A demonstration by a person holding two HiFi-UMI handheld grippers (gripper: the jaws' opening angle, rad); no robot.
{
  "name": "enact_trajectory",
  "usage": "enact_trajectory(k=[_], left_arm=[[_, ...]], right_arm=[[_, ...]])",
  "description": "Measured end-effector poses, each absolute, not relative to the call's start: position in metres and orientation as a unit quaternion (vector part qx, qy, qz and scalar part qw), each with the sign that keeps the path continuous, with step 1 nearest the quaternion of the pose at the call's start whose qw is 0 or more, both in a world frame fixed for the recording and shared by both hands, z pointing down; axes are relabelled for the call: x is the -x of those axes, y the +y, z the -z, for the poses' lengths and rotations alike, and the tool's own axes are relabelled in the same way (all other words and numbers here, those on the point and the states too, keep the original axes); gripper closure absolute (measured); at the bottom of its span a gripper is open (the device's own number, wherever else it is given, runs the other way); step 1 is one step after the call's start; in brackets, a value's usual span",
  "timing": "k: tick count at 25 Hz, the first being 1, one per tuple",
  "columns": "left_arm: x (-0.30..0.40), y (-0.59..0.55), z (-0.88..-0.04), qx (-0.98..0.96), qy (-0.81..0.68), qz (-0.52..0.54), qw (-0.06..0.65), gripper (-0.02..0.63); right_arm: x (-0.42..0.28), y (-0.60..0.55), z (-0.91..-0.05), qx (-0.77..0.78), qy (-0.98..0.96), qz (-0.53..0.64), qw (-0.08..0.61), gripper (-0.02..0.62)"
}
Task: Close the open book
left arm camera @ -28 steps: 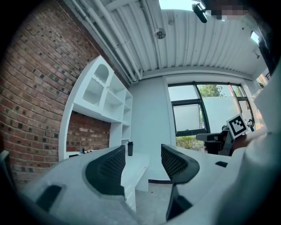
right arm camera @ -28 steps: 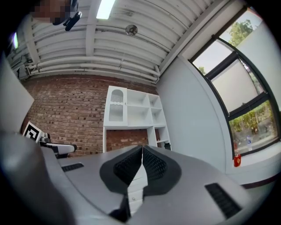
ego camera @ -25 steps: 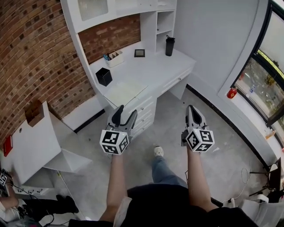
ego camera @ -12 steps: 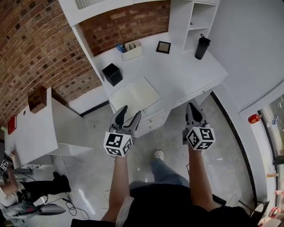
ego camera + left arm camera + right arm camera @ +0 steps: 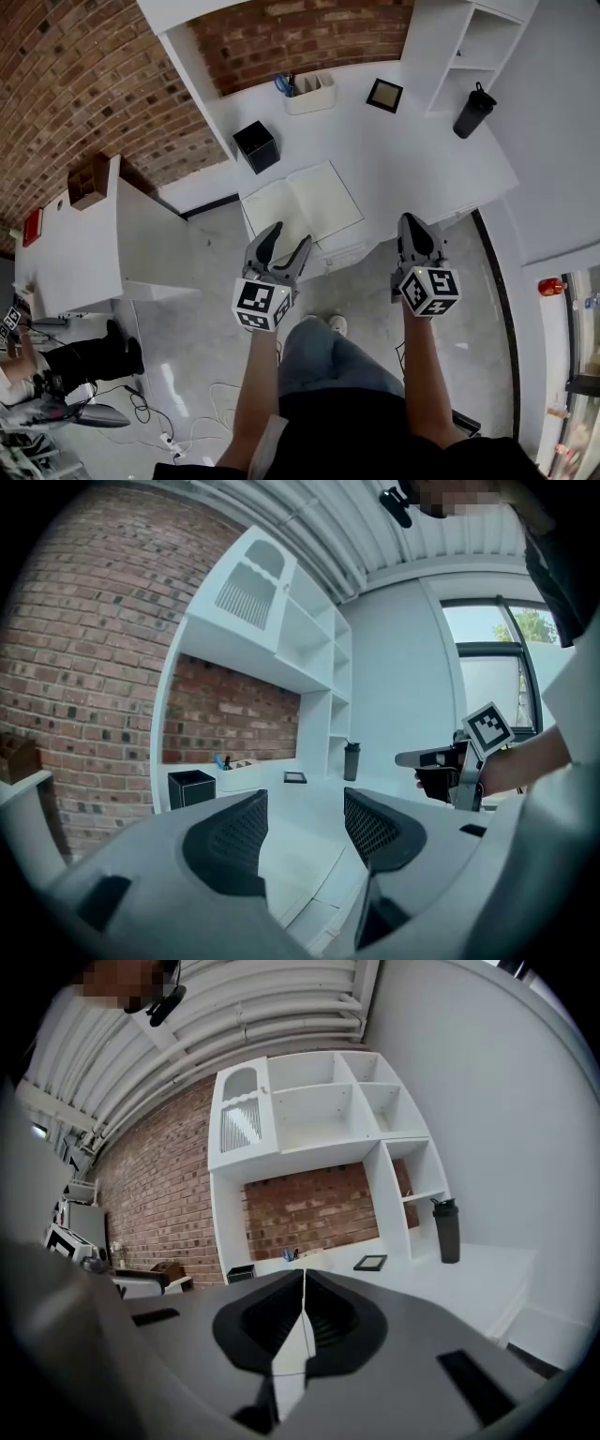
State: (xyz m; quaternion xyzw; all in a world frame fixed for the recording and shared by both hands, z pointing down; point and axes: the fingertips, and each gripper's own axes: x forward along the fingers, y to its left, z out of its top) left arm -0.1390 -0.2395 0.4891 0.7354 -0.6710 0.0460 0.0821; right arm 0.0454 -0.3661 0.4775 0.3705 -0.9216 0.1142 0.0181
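Note:
An open book (image 5: 302,206) with pale blank pages lies flat near the front edge of the white desk (image 5: 403,150). My left gripper (image 5: 284,245) hangs just short of the book's near edge, its jaws open and empty; the left gripper view shows the same open left gripper (image 5: 302,829) with the desk beyond. My right gripper (image 5: 416,232) is to the right, over the desk's front edge, jaws shut with nothing between them. In its own view the right gripper (image 5: 304,1314) has its pads pressed together.
On the desk stand a black cube box (image 5: 256,146), a white pen holder (image 5: 310,92), a small framed picture (image 5: 385,95) and a dark bottle (image 5: 471,111). A second white table (image 5: 66,253) is at the left. Drawers sit under the desk front. Cables lie on the floor.
The view has moved closer to the desk and over it. Both grippers now sit near the desk's front edge, the left one close to the book. Jaw states are unchanged.

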Motion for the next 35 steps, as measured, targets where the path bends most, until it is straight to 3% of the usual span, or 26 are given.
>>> enact_trajectory(k=[11, 21, 35], left_arm=[[0.131, -0.295, -0.513, -0.742, -0.656, -0.103, 0.095, 0.38], [0.109, -0.335, -0.581, -0.733, -0.586, -0.328, 0.105, 0.38], [0.078, -0.338, -0.666, -0.701, -0.456, -0.542, 0.087, 0.38]], right_arm=[[-0.046, -0.405, -0.491, -0.389, -0.912, -0.128, 0.037, 0.597], [-0.043, -0.415, -0.522, -0.39, -0.906, -0.158, 0.049, 0.597], [-0.056, -0.422, -0.553, -0.396, -0.896, -0.188, 0.067, 0.597]])
